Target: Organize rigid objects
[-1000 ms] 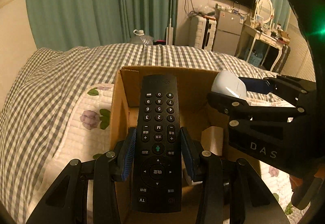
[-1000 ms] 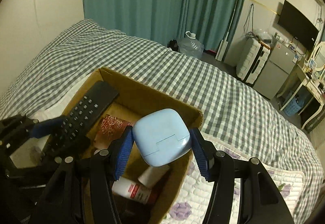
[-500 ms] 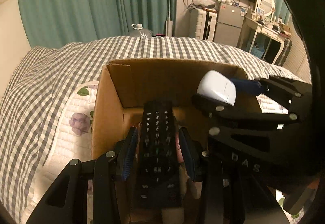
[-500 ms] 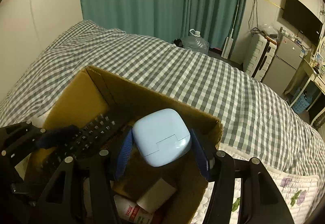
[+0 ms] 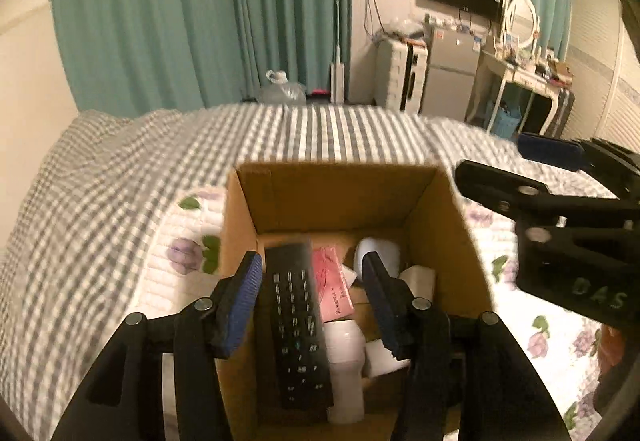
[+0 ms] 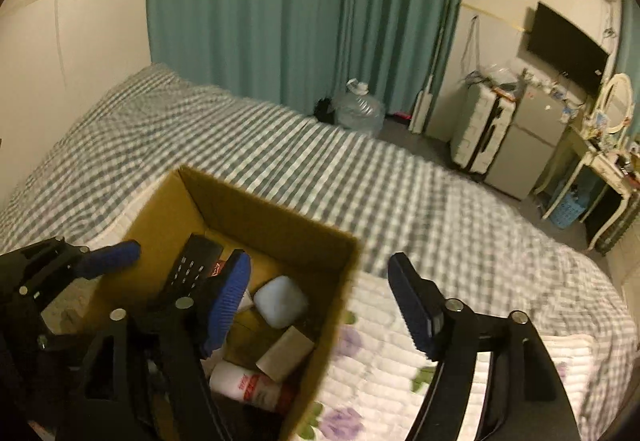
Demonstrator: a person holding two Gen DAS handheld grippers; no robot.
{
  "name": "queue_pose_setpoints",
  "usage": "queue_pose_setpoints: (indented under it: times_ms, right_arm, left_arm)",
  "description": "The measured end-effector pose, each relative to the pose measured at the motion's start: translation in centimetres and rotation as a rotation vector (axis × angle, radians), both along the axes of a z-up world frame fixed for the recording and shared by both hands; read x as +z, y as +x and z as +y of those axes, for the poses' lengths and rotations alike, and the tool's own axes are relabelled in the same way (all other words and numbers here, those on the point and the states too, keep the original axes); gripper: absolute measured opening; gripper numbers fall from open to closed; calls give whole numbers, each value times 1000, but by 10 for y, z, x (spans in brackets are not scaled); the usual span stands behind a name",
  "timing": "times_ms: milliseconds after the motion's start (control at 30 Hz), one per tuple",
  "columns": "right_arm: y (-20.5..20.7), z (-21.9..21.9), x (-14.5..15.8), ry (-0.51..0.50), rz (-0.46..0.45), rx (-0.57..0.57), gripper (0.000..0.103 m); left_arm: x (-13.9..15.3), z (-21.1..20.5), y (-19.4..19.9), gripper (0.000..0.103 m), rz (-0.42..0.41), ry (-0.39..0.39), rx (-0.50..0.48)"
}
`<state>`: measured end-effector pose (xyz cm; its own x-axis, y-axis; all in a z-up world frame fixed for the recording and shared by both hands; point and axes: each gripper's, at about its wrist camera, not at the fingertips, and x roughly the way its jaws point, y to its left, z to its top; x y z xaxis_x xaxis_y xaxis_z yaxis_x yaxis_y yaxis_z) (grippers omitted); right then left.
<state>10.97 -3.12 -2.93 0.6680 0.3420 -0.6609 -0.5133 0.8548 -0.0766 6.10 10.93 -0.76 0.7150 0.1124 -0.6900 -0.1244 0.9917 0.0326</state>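
On a checked bed [image 6: 360, 177], a cardboard box [image 5: 440, 225] holds the black remote [image 5: 298, 321] and pale-blue case [image 6: 280, 301], both lying below two released grippers: left gripper [image 5: 312, 301] spread wide, right gripper [image 6: 320, 305] likewise.

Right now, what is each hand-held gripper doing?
Left hand-held gripper: open, holding nothing.
Right hand-held gripper: open, holding nothing.

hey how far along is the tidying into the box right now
Done: the remote and pale blue case lie in the cardboard box. In hand: nothing; the left gripper and right gripper are open. Left: no loose items show on the bed.
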Motion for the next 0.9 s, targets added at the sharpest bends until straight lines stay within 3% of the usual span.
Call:
queue_pose_setpoints:
  times_ms: [333,467,700,900]
  right_arm:
    - [-72,-65,89,75,-141,-87,83]
    - [-103,-89,112,138,-199,-106,98]
    - [-151,-109,128,161,-270,-141,103]
    - [-177,-117,116,204,-285,-178,103]
  left_arm:
    - [86,-25,-62,67,-213,49,-30]
    - [107,-33,-87,70,-286,40,-37]
    - [119,-45,-125,74,-369,74,-36]
    - [103,-39,-149,75,-415,45,3]
